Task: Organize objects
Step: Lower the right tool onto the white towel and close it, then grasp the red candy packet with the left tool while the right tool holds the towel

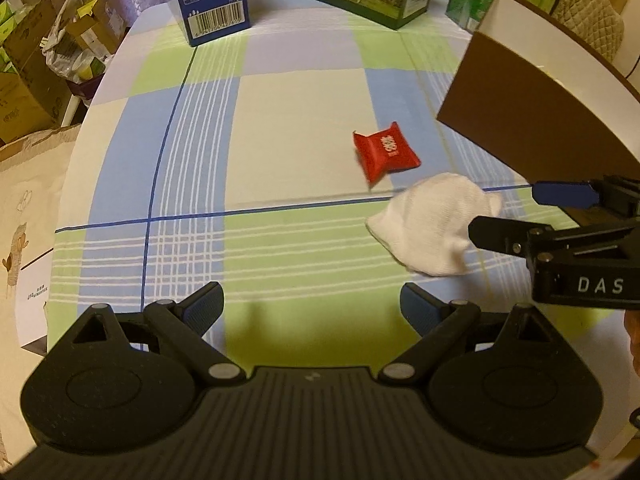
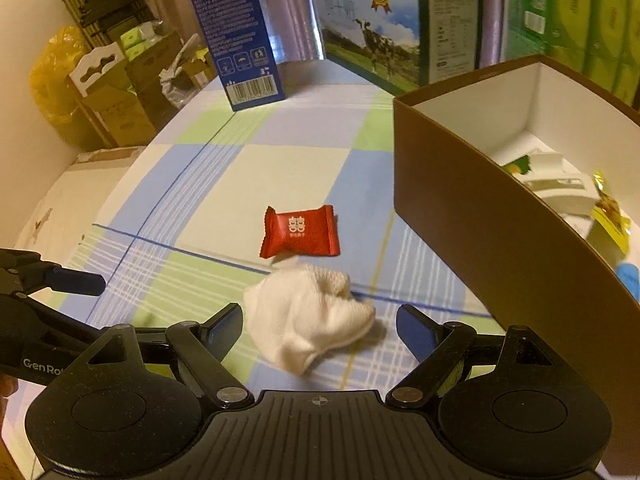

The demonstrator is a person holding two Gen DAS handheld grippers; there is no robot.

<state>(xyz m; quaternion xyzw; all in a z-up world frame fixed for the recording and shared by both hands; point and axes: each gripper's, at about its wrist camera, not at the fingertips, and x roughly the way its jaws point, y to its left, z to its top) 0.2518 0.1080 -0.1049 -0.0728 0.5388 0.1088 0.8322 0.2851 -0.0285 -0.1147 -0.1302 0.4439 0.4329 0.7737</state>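
Observation:
A crumpled white sock (image 2: 310, 314) lies on the checked tablecloth, between the open fingers of my right gripper (image 2: 320, 330), which touch nothing. Just beyond it rests a red candy packet (image 2: 300, 232). In the left wrist view the sock (image 1: 432, 224) and the packet (image 1: 386, 156) lie to the front right, with the right gripper (image 1: 504, 216) open beside the sock. My left gripper (image 1: 312, 306) hovers open over bare cloth, empty. A brown box (image 2: 480, 200) with a white inside stands at the right and holds several small items.
A blue carton (image 2: 236, 32), a milk carton with a cow picture (image 2: 384, 28) and green tissue packs (image 2: 580, 20) line the table's far side. Cardboard boxes and bags (image 2: 112, 92) stand on the floor past the left edge. The brown box's wall (image 1: 532, 116) rises near the sock.

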